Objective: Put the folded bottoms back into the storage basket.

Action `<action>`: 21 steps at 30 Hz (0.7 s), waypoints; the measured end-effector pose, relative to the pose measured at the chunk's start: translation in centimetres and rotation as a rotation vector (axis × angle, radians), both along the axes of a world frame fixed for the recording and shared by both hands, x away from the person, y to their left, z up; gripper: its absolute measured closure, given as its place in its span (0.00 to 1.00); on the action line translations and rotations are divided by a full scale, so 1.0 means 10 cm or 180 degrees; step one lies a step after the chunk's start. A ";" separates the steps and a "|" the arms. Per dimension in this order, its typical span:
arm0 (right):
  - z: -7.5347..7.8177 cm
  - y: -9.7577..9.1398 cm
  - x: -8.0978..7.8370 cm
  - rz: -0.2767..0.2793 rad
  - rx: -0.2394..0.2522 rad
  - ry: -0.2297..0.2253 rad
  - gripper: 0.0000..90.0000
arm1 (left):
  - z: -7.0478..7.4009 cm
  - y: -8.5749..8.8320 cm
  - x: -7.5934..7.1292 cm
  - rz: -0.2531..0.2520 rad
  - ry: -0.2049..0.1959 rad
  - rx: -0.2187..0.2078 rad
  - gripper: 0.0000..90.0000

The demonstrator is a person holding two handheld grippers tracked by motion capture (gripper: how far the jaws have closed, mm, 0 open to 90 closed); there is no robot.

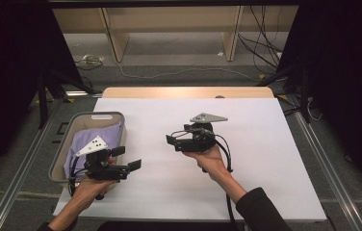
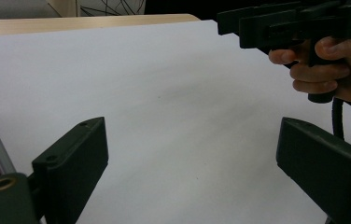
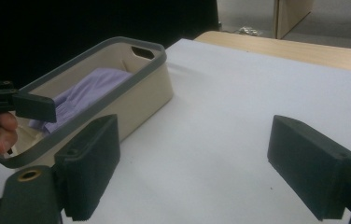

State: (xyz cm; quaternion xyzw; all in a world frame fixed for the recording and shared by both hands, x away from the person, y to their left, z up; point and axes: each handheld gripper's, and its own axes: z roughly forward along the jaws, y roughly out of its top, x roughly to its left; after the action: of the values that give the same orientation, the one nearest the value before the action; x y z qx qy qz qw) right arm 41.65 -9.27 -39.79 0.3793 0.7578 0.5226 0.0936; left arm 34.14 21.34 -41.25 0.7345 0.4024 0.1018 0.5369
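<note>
The lilac folded cloth [image 1: 95, 139] lies inside the beige oblong plastic basket with a grey rim [image 1: 73, 125], which stands at the left edge of the white-covered desk [image 1: 246, 159]; in the right gripper view the cloth [image 3: 89, 88] sits low against the far wall of the basket [image 3: 141, 100], well below the rim; the work in hand looks like putting the cloth away, and to judge from how it lies that part is done

The left gripper [image 1: 128, 159] hangs over the near right corner of the basket, its jaws released and wide apart with nothing between them, as the left gripper view shows over bare desk; the right gripper [image 1: 172, 141] is held above the middle of the desk, well apart from the basket, pointing towards it, jaws likewise released and empty

What could go wrong from here, as a judgement:
- the left gripper is close above the basket rim; a careless drop or sideways swing could clip the rim and shove or tip the light basket off the desk edge, since it stands right at the border of the white cover
- the trailing cable of the left gripper hangs near the basket and could snag the rim as the hand pulls away
- the two grippers face one another across a modest gap; moving both inward at once could knock their jaws together
- if the cloth is meant to lie flatter, reaching in with wide jaws could catch a fold and drag it back over the rim
</note>
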 end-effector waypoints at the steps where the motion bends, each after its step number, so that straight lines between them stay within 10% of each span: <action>1: 0.00 -0.01 -0.01 -0.0001 -0.0008 -0.0005 0.20 | 0.00 -0.01 -0.01 -0.0003 -0.0006 0.0001 0.10; 21: -0.03 -0.20 -0.16 -0.0031 -0.0007 -0.0051 0.20 | -0.04 -0.11 -0.11 -0.0148 -0.0188 0.0156 0.09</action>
State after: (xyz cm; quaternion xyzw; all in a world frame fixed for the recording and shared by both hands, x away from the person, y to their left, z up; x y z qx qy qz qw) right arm 40.01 -11.23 -40.14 0.3786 0.7558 0.5243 0.1026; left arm 32.99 20.19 -41.68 0.7533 0.3665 0.1208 0.5326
